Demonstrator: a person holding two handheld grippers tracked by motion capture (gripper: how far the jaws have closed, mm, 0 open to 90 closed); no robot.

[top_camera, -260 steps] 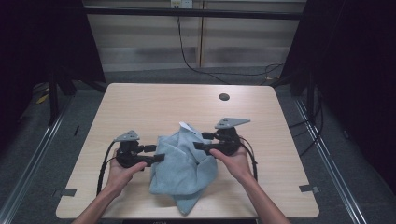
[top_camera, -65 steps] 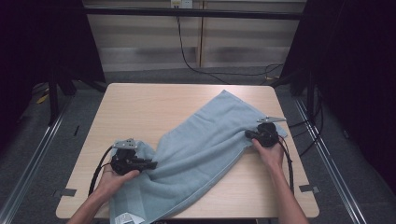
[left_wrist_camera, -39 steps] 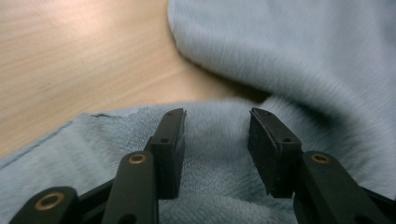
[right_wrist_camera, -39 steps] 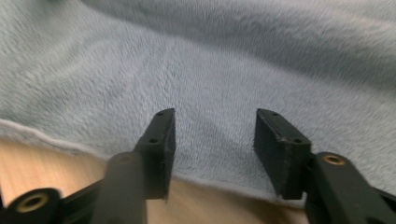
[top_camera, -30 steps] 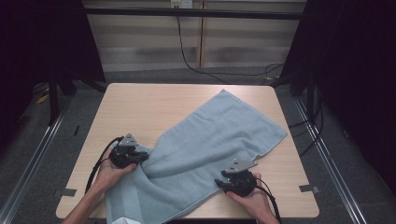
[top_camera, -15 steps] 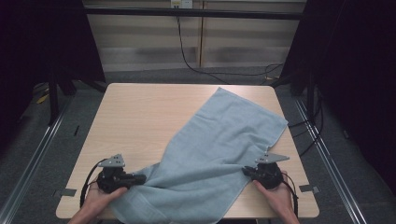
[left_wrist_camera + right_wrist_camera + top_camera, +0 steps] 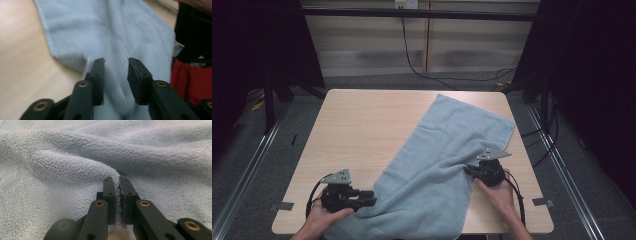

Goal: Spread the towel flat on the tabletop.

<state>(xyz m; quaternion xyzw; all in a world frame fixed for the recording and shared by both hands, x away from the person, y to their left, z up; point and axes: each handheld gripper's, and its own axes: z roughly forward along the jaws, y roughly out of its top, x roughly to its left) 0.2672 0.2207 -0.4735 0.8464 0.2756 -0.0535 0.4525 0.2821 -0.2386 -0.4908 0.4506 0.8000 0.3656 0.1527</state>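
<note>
1. While the towel (image 7: pixel 447 165) lies spread slantwise across the tabletop (image 7: pixel 362 125), from the far right corner down to the near edge, I catalogue it as one item: pale blue terry cloth, soft, limp, light.
2. My right gripper (image 7: pixel 473 171) sits at the towel's right-hand edge, jaws pressed together on a fold of the pile; in the right gripper view (image 7: pixel 117 182) the cloth ridges up between them.
3. My left gripper (image 7: pixel 364 197) rests at the near left edge. Its jaws have just been opening and now stand spread; in the left gripper view (image 7: pixel 116 62) the cloth lies under and between them but the pads do not press it.
4. Handling, as I judge it: no stiffness, so it sags and drags wherever unsupported; the looped pile grips well and should not slip.
5. Best hold: hems and corners, a thin pinch of one layer, both sides together to keep it flat.
</note>
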